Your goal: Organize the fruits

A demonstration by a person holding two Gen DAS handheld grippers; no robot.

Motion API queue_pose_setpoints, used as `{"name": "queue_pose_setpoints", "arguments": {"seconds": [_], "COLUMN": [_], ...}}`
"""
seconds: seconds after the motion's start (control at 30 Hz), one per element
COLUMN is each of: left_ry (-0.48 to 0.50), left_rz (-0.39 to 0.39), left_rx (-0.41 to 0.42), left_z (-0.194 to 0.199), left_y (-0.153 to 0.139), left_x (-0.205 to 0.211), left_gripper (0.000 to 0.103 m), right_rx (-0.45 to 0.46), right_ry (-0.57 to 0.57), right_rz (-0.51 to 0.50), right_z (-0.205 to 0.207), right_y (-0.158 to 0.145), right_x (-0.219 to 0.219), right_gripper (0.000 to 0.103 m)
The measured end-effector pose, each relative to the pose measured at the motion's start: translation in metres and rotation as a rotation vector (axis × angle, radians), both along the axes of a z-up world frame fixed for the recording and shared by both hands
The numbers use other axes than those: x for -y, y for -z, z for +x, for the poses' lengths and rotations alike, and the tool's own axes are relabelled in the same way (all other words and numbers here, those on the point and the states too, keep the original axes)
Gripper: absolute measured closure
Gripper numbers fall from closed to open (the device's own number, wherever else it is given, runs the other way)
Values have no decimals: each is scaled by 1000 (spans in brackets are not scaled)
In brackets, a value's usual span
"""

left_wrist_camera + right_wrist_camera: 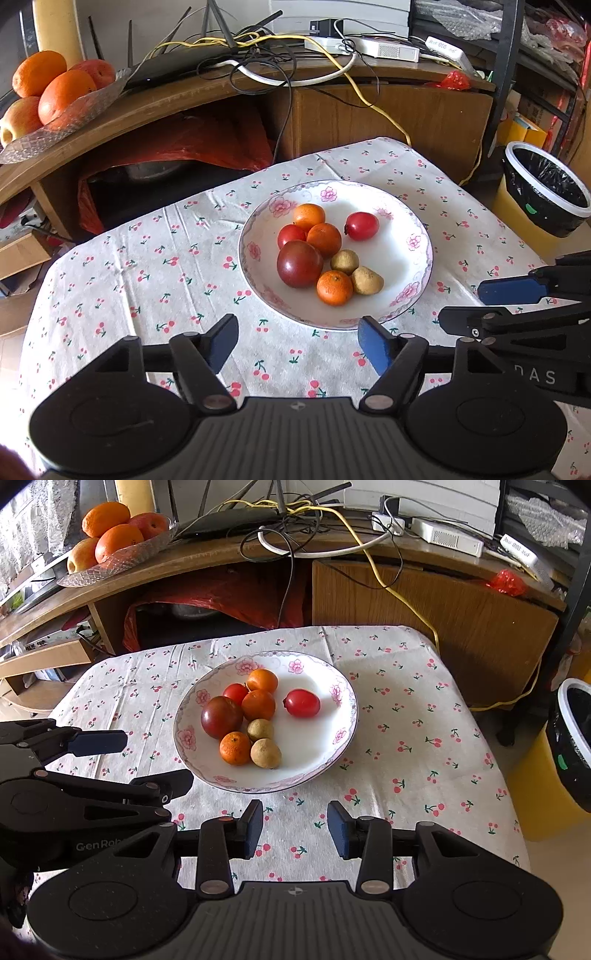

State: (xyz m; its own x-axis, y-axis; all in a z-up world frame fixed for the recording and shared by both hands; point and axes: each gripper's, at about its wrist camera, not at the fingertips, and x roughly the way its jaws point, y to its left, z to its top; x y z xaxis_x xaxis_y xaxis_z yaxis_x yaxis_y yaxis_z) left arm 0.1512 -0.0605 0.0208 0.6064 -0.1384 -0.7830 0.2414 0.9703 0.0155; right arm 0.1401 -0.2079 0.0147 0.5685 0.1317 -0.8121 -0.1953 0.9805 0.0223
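- The left gripper (299, 341) is held low over the near edge of the worktop (147, 266), aimed forward at the plate (421, 236); its blue-padded fingers (373, 345) are spread wide with nothing between them.
- The right gripper (295, 829) is held level just to its right, also aimed at the plate, its fingers (340, 830) parted and empty.
- The plate is set mid-worktop on the cherry-print cloth, just beyond both grippers.
- A dark red plum (300, 263), three small oranges (334, 287), a small red tomato (291, 235) and two tan fruits (366, 280) are clustered on the plate's left half, touching.
- An oval red fruit (362, 226) is set apart at the far right, its long axis running left to right, the stem end pointing left.
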Motion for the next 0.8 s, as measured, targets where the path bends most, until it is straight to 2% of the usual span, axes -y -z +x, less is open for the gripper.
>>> {"name": "queue_pose_setpoints", "arguments": {"seconds": [0.37,0.5,0.8], "left_ry": [-49,-75,-87], "left_rz": [-7,-9,6], "left_rx": [34,45,67], "left_z": [-17,-24,-40], "left_y": [-6,-7,-11], "left_x": [-4,-7,-8], "left_gripper": [17,11,9], "right_rx": [22,30,33], "right_ry": [6,7,7], "right_rz": [14,20,24], "right_z": [-14,-21,-31], "right_y": [-7,-10,-11], "right_x": [-1,-1,-1], "right_gripper": [67,67,67]}}
